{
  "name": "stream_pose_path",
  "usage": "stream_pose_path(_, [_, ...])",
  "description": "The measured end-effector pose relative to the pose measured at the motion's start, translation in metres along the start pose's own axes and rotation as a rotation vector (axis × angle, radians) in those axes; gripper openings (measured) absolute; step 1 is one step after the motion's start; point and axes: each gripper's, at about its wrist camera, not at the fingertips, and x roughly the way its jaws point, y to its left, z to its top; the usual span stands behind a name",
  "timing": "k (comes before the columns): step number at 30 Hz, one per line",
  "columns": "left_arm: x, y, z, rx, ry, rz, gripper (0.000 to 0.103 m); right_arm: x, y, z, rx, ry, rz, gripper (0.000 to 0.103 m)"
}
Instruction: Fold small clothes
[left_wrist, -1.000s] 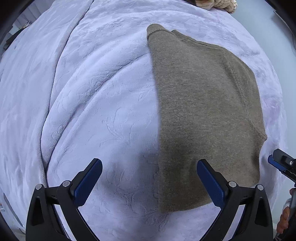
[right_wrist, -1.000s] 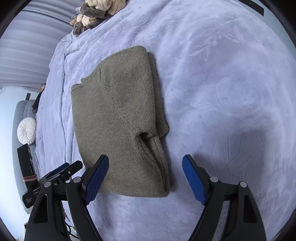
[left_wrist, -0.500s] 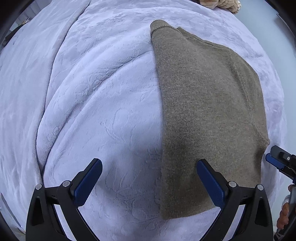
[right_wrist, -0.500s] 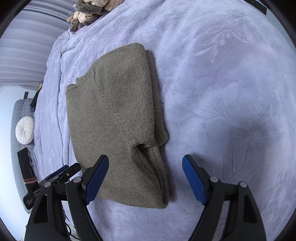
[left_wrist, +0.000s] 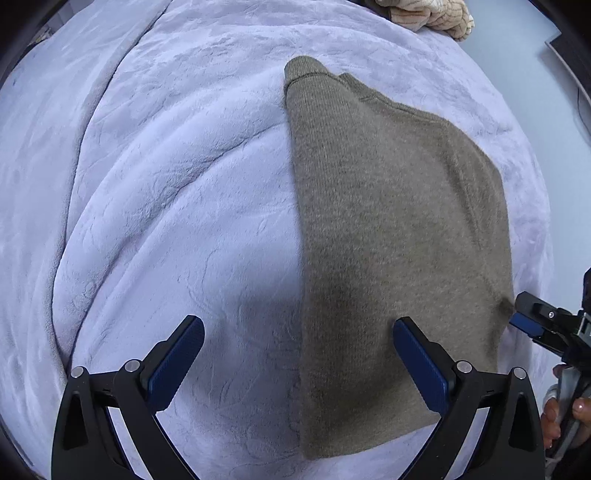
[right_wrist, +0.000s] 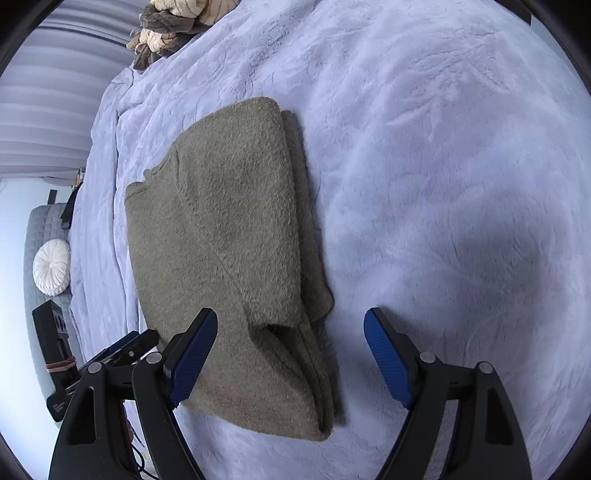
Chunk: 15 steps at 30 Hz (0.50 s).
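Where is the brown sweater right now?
The brown sweater lies folded flat on the lilac blanket. The right wrist view shows it left of middle; the left wrist view shows it on the right, below a pile of clothes.

The left gripper (left_wrist: 298, 363) points steeply downward with its two blue-padded fingers (left_wrist: 177, 363) set wide apart and nothing pinched between them. The right gripper (right_wrist: 290, 363) is tilted down as well, its blue fingers (right_wrist: 386, 357) likewise spread wide and pressing on nothing. In the left wrist view the right gripper's black-and-blue finger tips (left_wrist: 535, 319) reach in from the right edge, and the person's hand (left_wrist: 565, 410) shows low at that edge, curled around the handle; in the right wrist view the left gripper's tips (right_wrist: 125, 345) show at the lower left, just beside the right gripper's left finger.
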Motion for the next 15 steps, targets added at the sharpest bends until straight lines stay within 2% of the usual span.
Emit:
stream_pose_path(8, [0.016,-0.003,0.044,-0.008,-0.020,-0.095,0.103,0.016,-0.017,0.022,0.058,0.018,0.122,0.084])
stream_pose_path(12, [0.033,-0.020,0.042,-0.015,-0.008,-0.146,0.103,0.031,-0.016,0.031,0.055,0.063,0.220,0.085])
stream_pose_path(15, [0.046,-0.028,0.044,-0.012,0.009,-0.163,0.103,0.044,-0.010,0.036,0.050,0.102,0.244,0.085])
